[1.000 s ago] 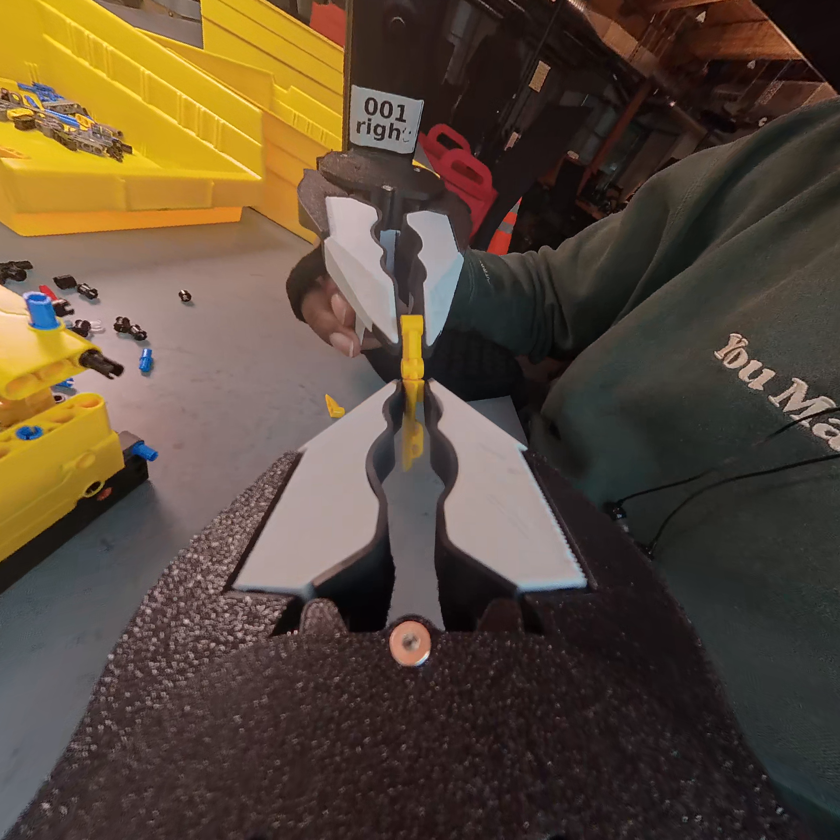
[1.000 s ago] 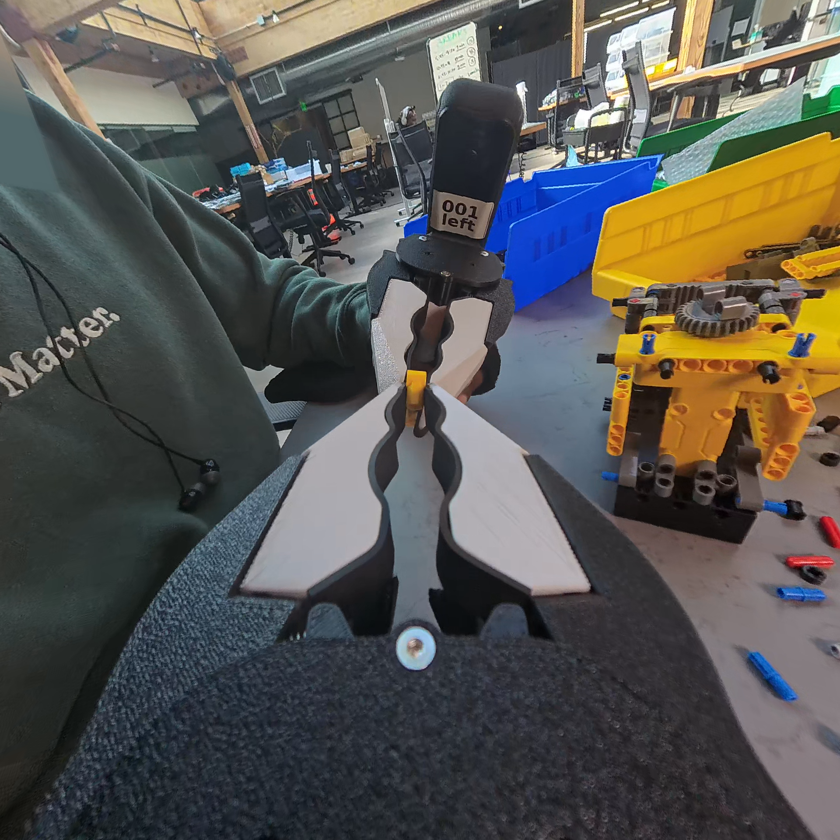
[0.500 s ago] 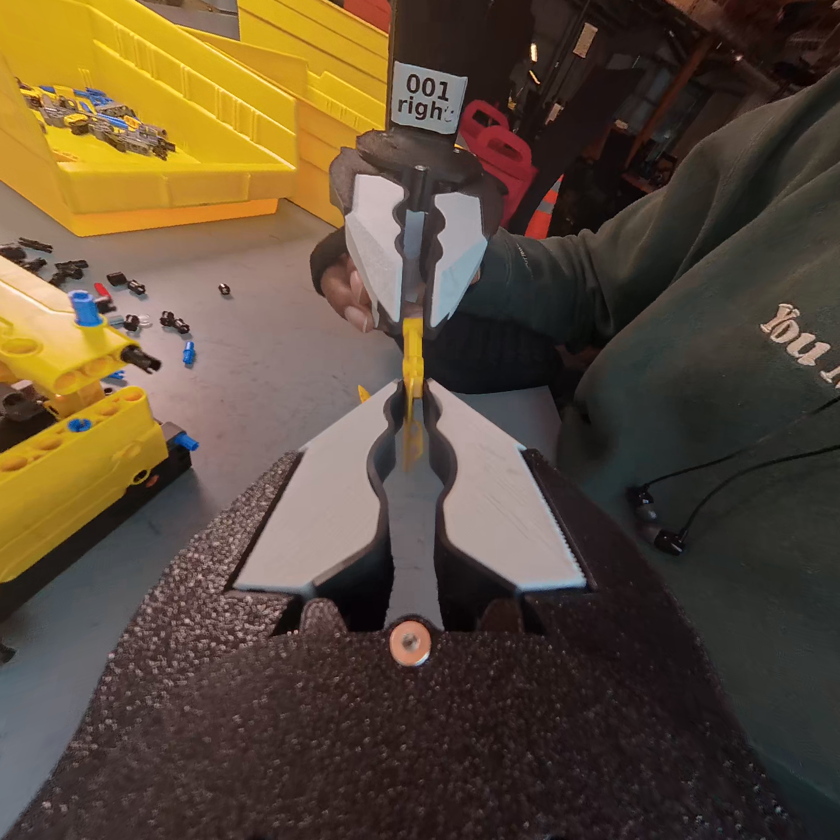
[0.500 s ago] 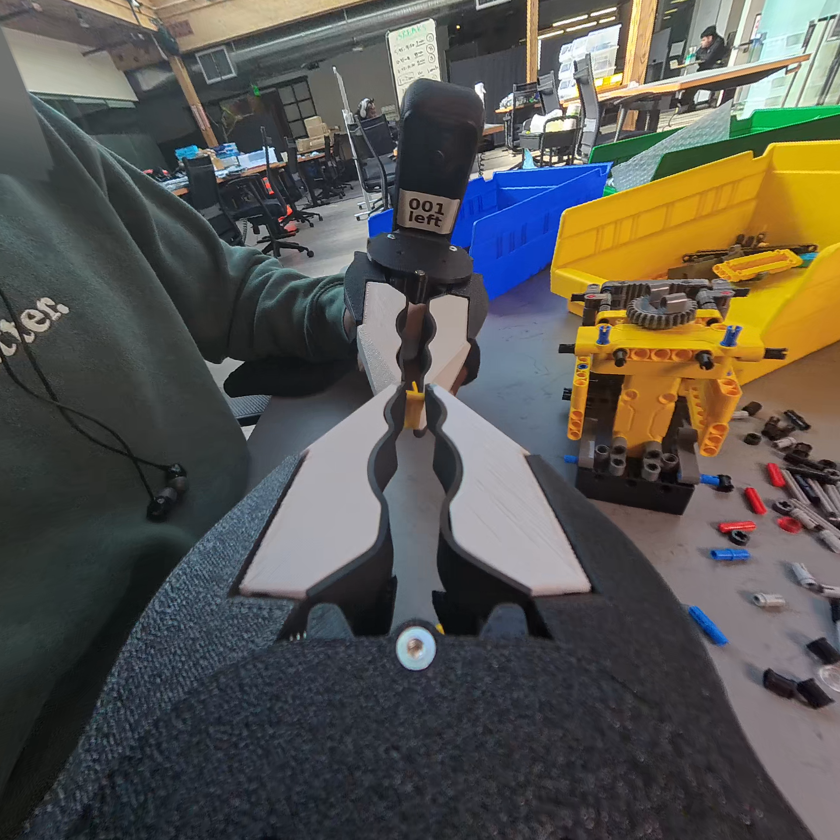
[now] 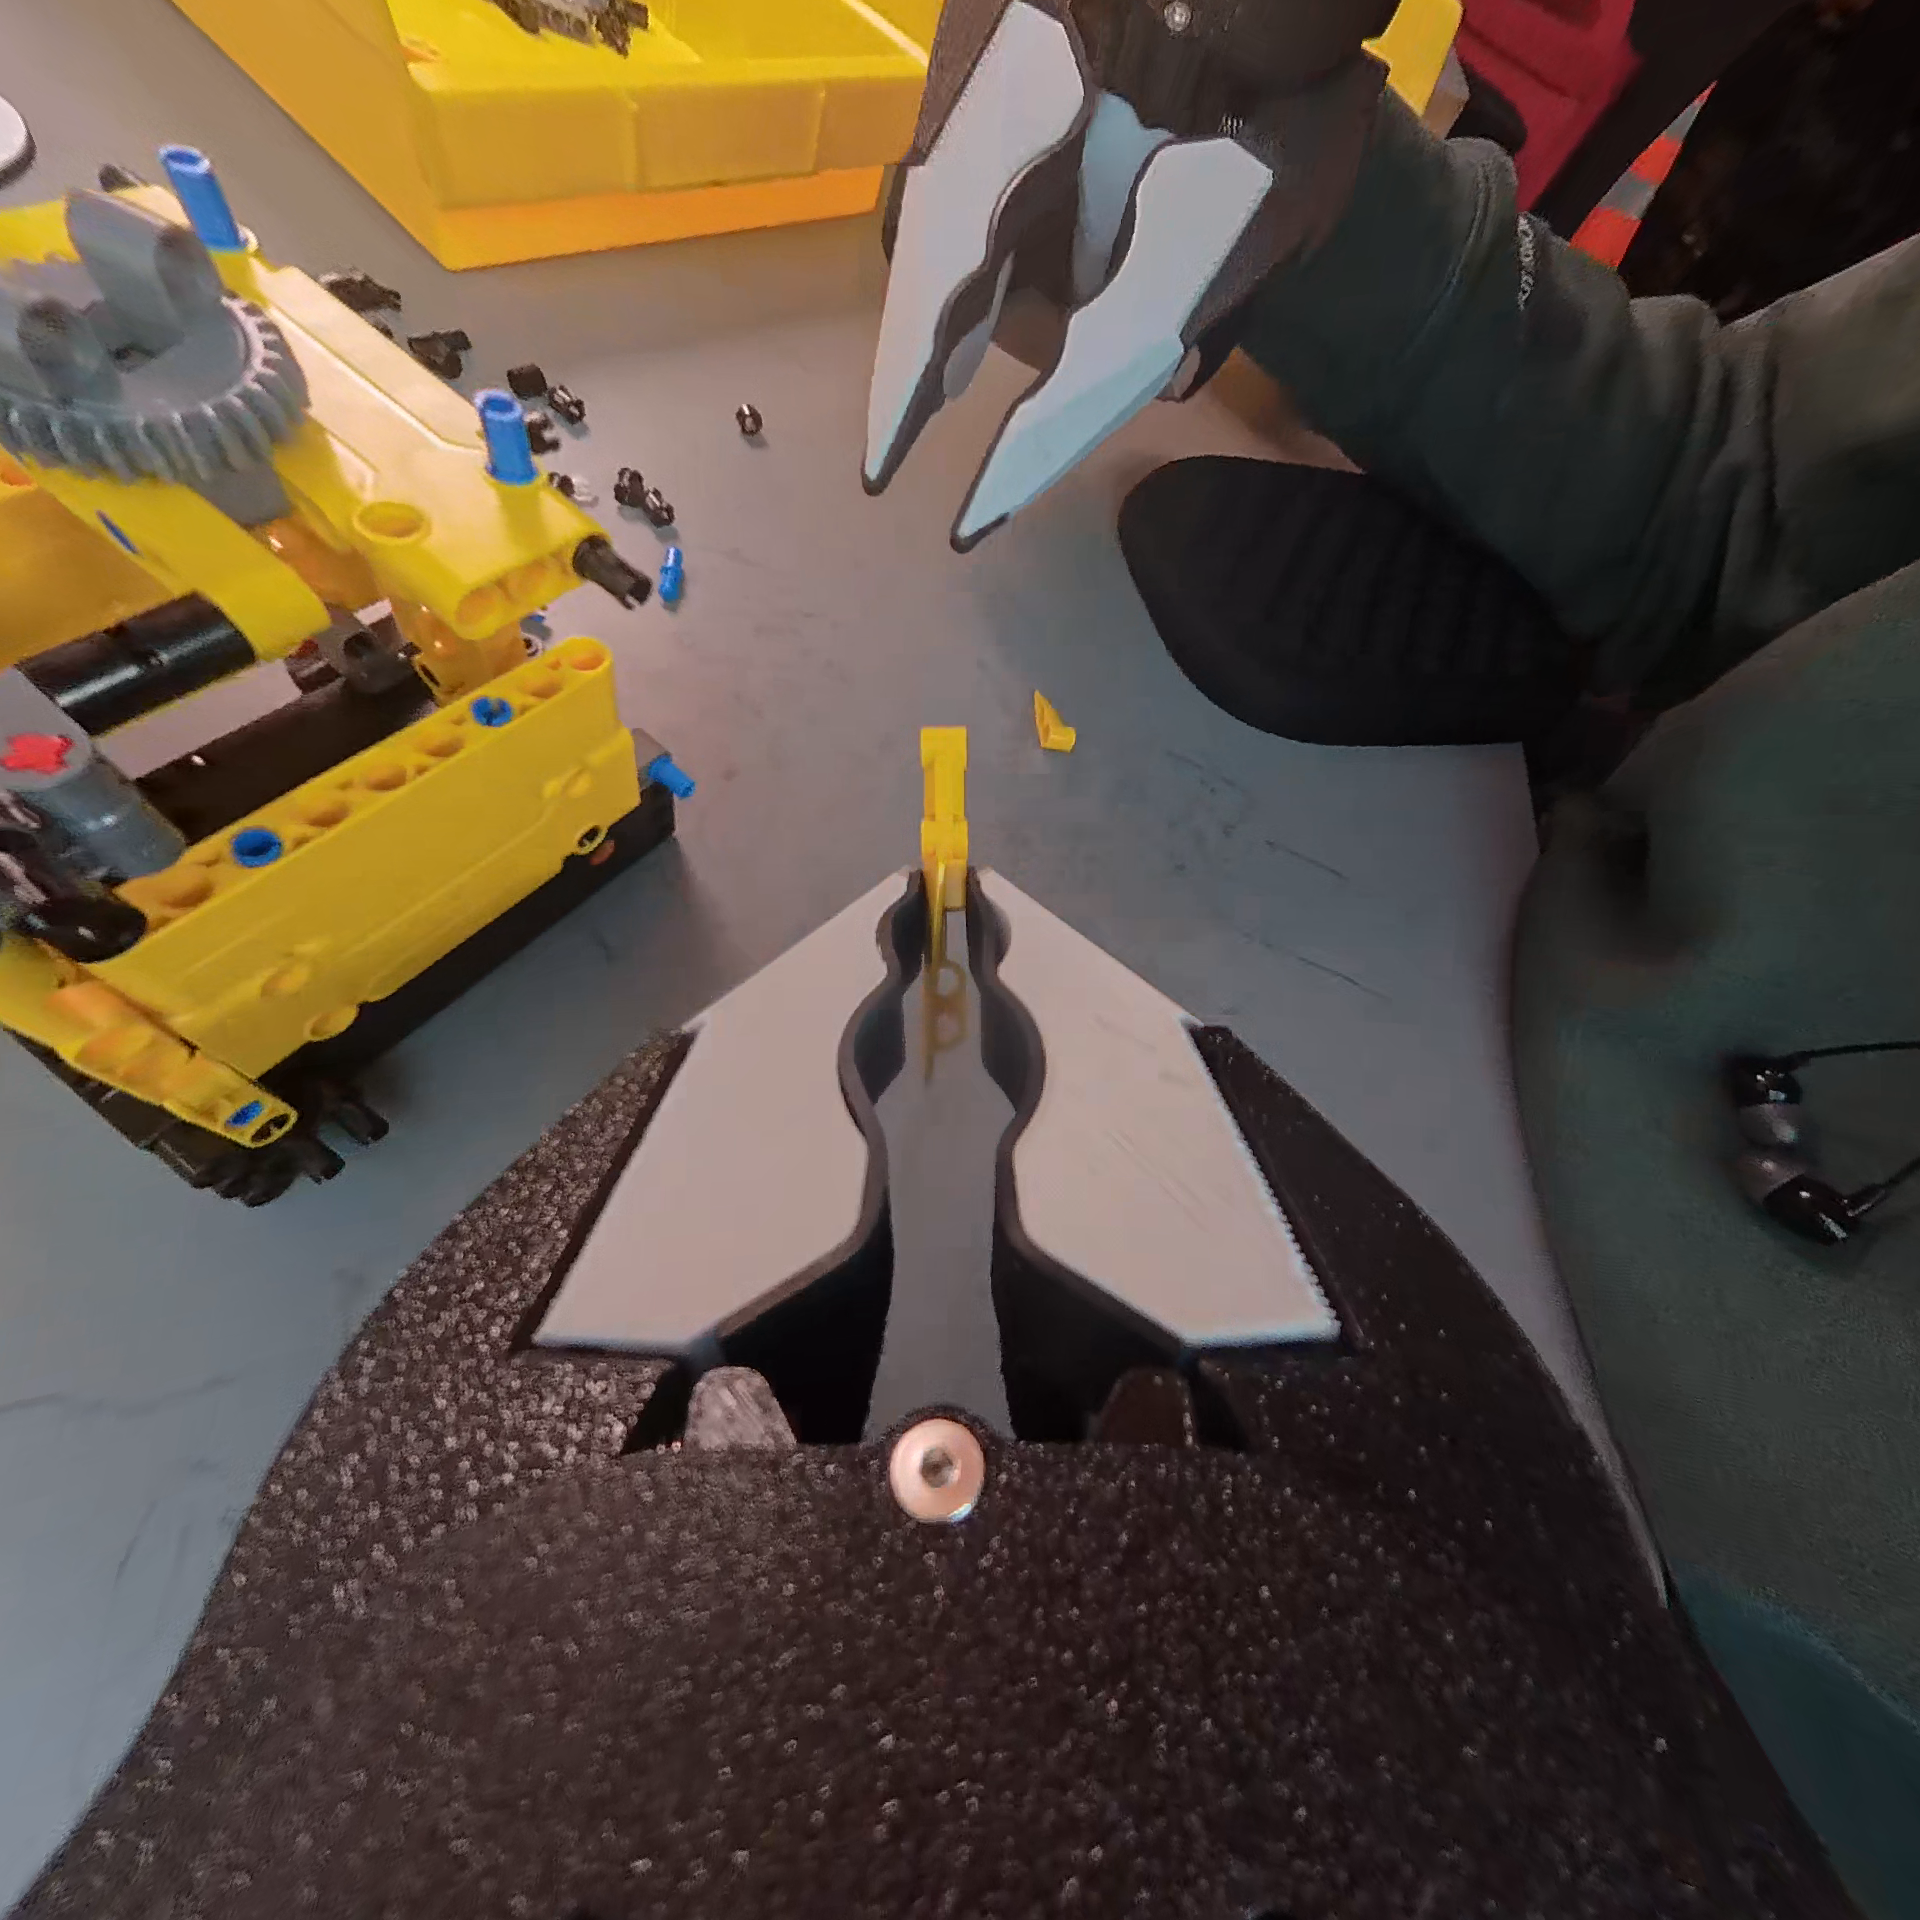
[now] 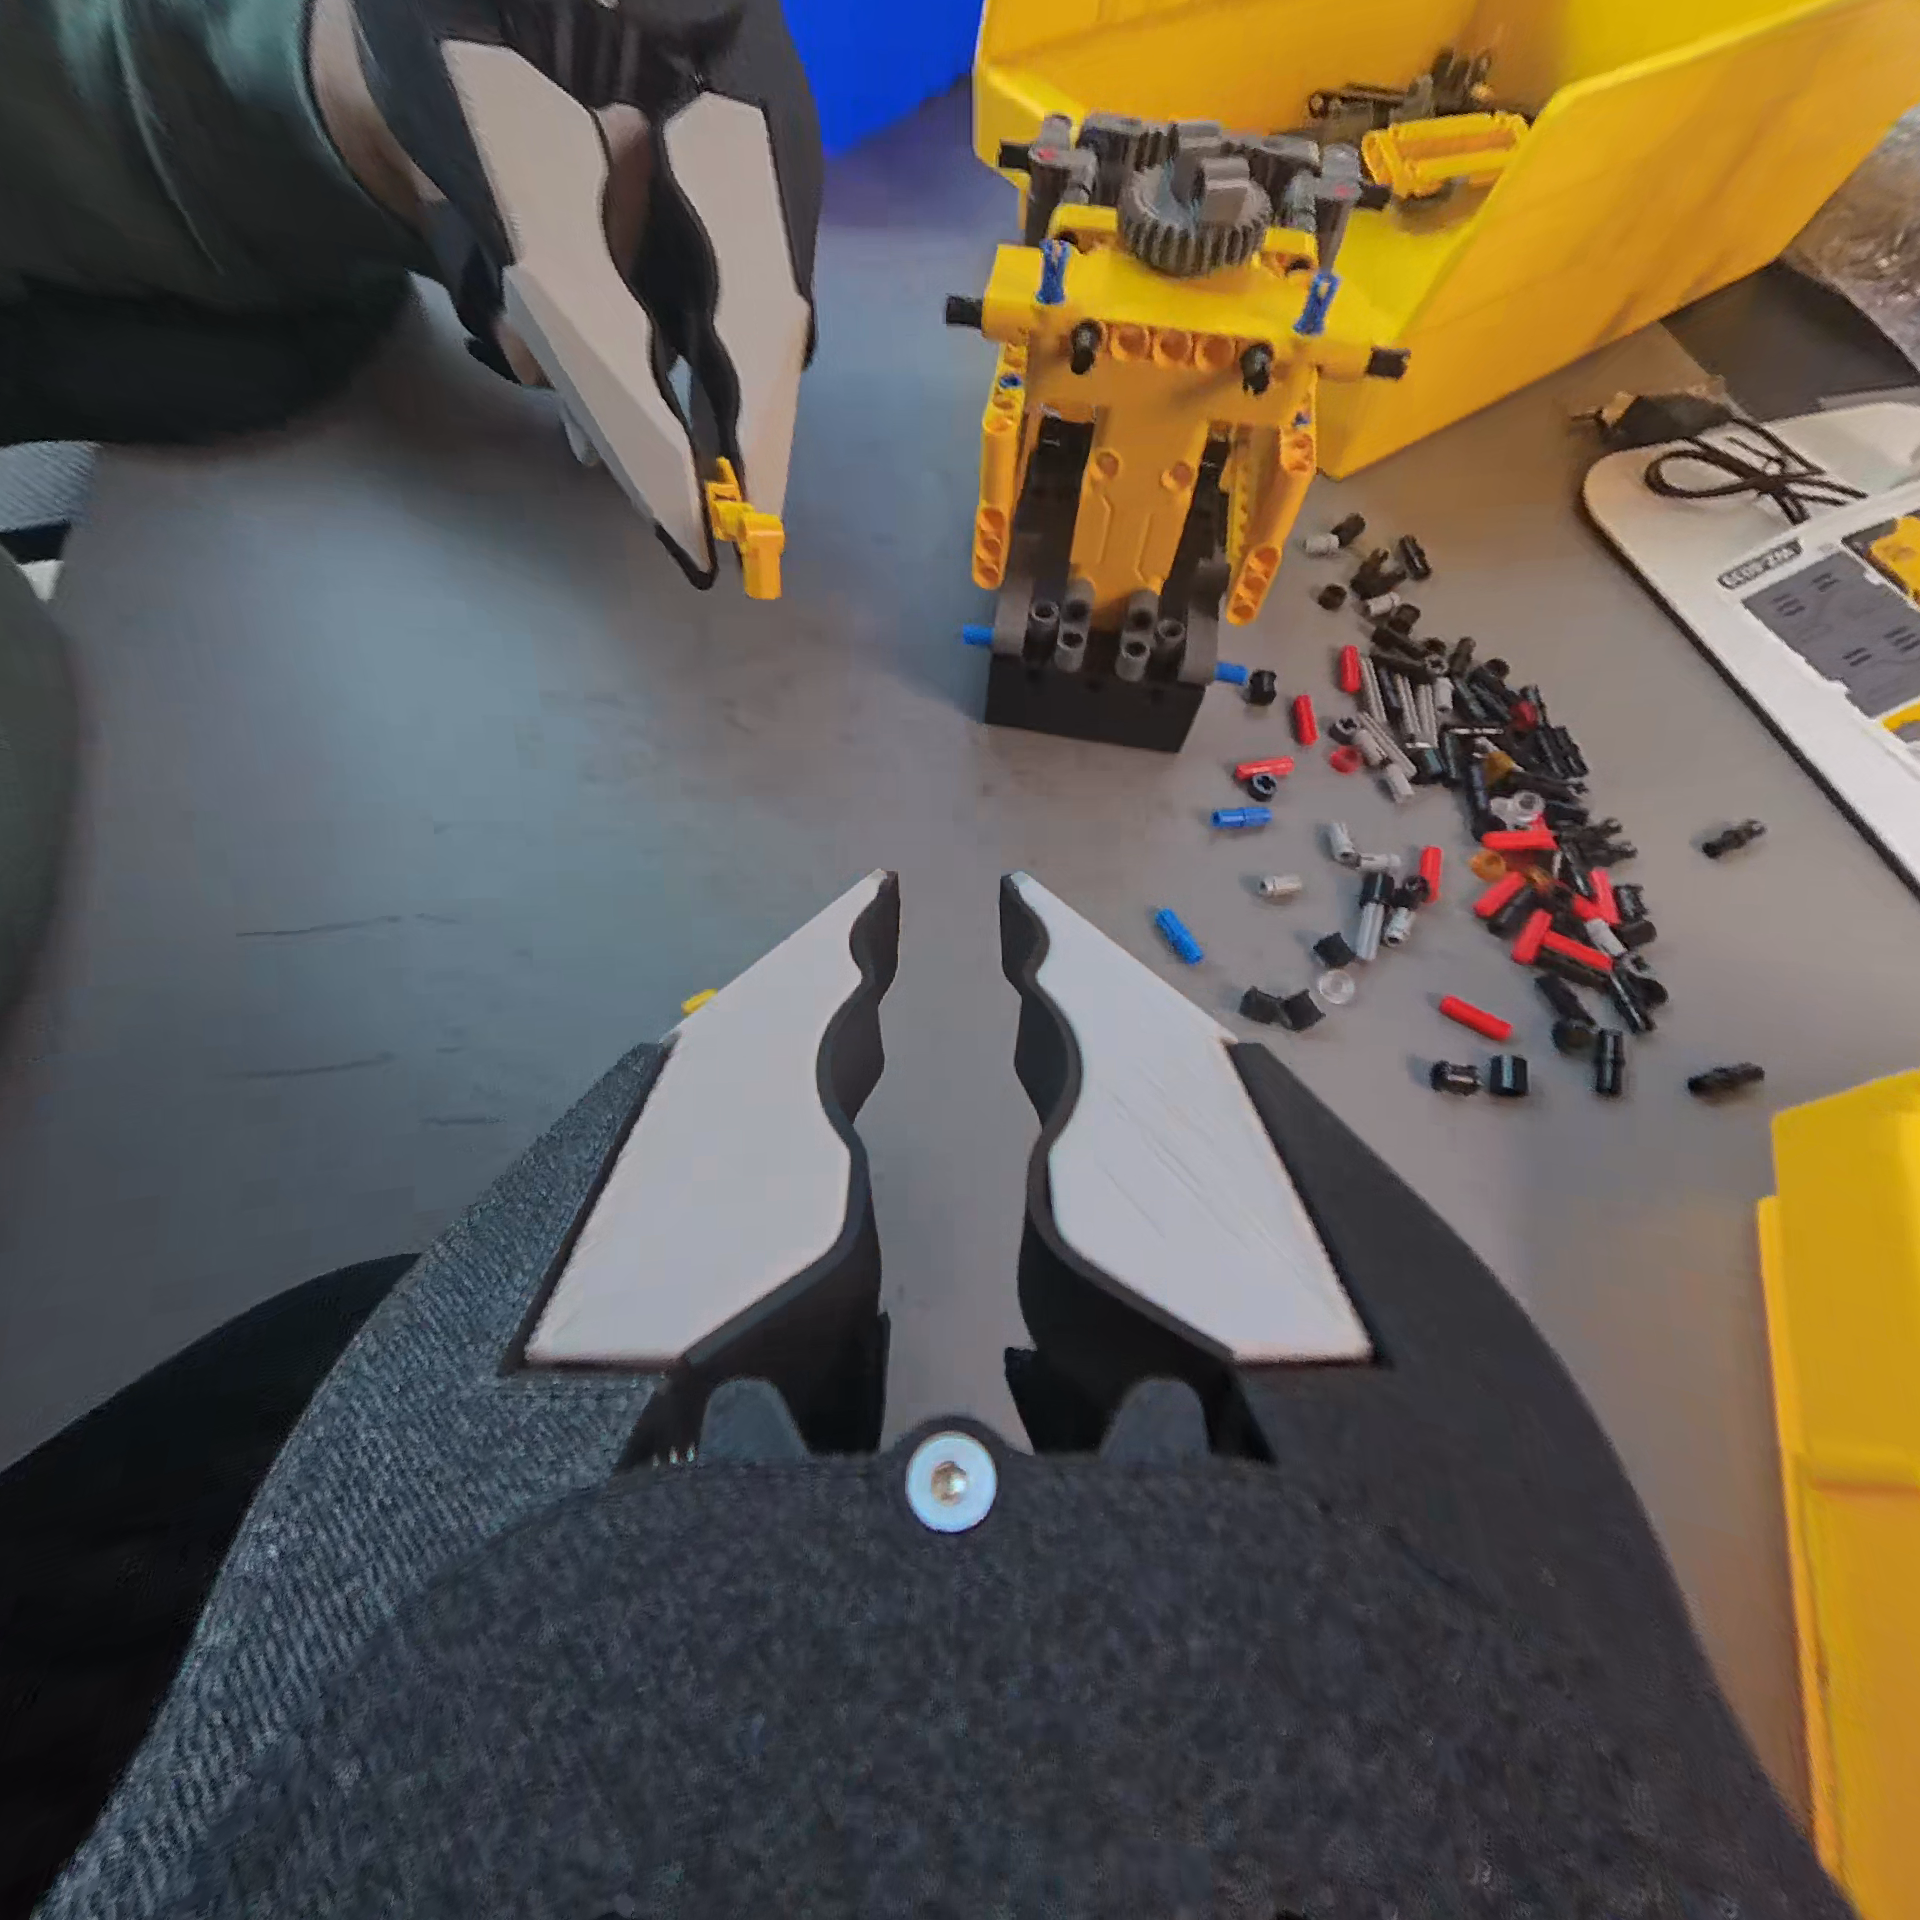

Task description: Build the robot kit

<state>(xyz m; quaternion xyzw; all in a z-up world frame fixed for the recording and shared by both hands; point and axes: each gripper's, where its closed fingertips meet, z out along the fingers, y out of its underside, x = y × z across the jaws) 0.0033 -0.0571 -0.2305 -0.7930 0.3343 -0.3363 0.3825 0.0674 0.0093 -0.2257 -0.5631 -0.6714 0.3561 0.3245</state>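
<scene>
My left gripper [image 5: 943,883] is shut on a thin yellow brick piece [image 5: 943,800], which sticks out past the fingertips above the grey table. It also shows in the right wrist view [image 6: 727,551], at the upper left, with the yellow piece [image 6: 750,535] at its tips. My right gripper [image 6: 948,883] is open and empty over the table. In the left wrist view it [image 5: 925,509] hangs open at the top, apart from the piece. A yellow and black brick model with a grey gear [image 5: 312,665] [image 6: 1138,436] stands on the table.
A heap of small black, red, blue and grey pins [image 6: 1496,852] lies right of the model. A small yellow part [image 5: 1055,722] lies on the table. Yellow bins [image 5: 644,114] [image 6: 1558,208] stand behind, another [image 6: 1844,1455] at right. A booklet [image 6: 1808,613] lies far right. A person's green sleeve [image 5: 1558,395]. One gripper's finger ends stand about 10 cm off the other's.
My right gripper has opened and let go of the yellow piece, then drawn away. My left gripper keeps the piece. Both views have tilted down toward the table.
</scene>
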